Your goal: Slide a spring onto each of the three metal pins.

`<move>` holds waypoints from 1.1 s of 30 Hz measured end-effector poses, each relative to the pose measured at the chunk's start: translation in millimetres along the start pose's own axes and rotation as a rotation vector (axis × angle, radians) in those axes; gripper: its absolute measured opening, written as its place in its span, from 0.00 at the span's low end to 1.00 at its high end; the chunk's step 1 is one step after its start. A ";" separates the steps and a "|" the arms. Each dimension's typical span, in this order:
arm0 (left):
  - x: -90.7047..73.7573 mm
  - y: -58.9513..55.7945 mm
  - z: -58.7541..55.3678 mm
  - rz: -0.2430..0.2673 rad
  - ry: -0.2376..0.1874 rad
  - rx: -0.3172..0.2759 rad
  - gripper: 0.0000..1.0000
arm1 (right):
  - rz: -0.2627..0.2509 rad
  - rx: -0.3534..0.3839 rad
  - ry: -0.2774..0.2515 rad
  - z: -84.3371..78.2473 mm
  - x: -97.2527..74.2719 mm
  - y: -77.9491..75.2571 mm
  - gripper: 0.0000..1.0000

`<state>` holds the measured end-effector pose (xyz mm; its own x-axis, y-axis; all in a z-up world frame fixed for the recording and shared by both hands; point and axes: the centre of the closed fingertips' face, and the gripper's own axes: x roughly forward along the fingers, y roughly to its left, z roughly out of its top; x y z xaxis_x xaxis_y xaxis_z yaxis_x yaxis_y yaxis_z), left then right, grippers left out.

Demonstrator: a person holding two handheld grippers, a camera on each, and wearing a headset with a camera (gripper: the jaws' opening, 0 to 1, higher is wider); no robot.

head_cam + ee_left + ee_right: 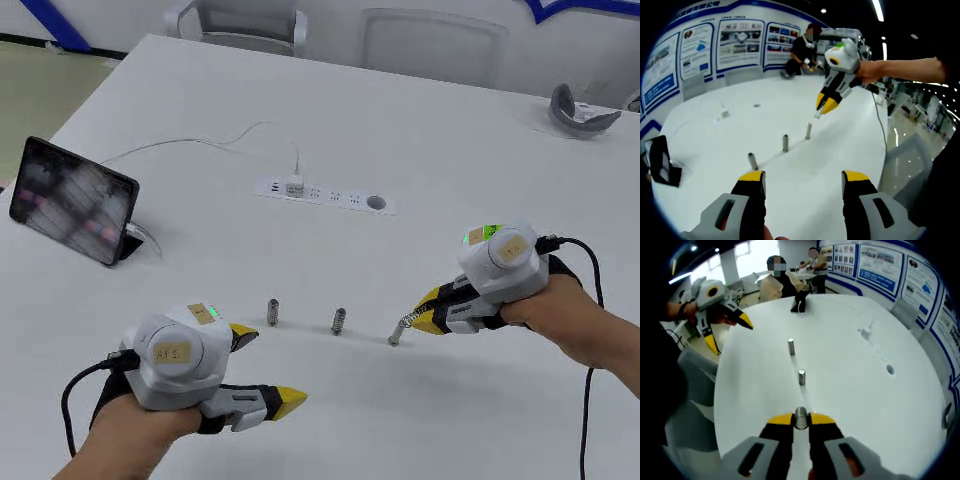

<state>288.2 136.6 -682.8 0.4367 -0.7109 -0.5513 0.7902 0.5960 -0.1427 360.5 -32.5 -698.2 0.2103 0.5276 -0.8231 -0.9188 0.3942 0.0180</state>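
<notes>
The left claw [268, 368] is wide open. Its two yellow tips are far apart. They hold nothing and touch nothing. The claw hovers just over the white table [420, 140]. Far off to its left a dark tablet [72, 200] leans up. Well ahead of the claw a white power strip [325, 194] lies flat.

Just ahead of the left claw, three short metal pins stand in a row. Each pin stands straight up, so its long side points up from the table. The left pin [273, 312] is the one nearest the left claw. The middle pin [339, 321] stands a little apart from it, toward the right claw. Both look ridged along their sides, like a coil, but they are too small to be sure. The right pin [394, 338] stands just below the tips of the right claw.

The right claw [420, 312] is almost closed. Its yellow tips squeeze a small spring [800, 417] between them. The spring is tilted. Its top end sits in the tips, and its long side slants down and away from the claw. Its low end points at the top of the right pin and is right at it. I cannot tell if it has slipped onto the pin. In the right gripper view the spring sticks out straight ahead of the tips, and the other two pins stand in a line beyond it.
</notes>
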 end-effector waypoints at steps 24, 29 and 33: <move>-17.7 14.0 -10.8 0.050 -0.010 -0.087 0.73 | 0.018 -0.035 0.096 -19.6 26.1 -17.8 0.13; -19.5 15.3 -14.5 0.054 -0.002 -0.093 0.72 | 0.016 -0.041 0.106 -19.9 28.1 -18.6 0.13; -19.3 14.6 -15.9 0.053 0.002 -0.095 0.72 | 0.024 -0.039 0.110 -22.6 33.5 -21.5 0.13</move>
<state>284.4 165.0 -687.4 0.4760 -0.6765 -0.5619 0.7215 0.6658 -0.1904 379.8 -40.3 -739.0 0.1517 0.4501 -0.8800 -0.9360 0.3516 0.0185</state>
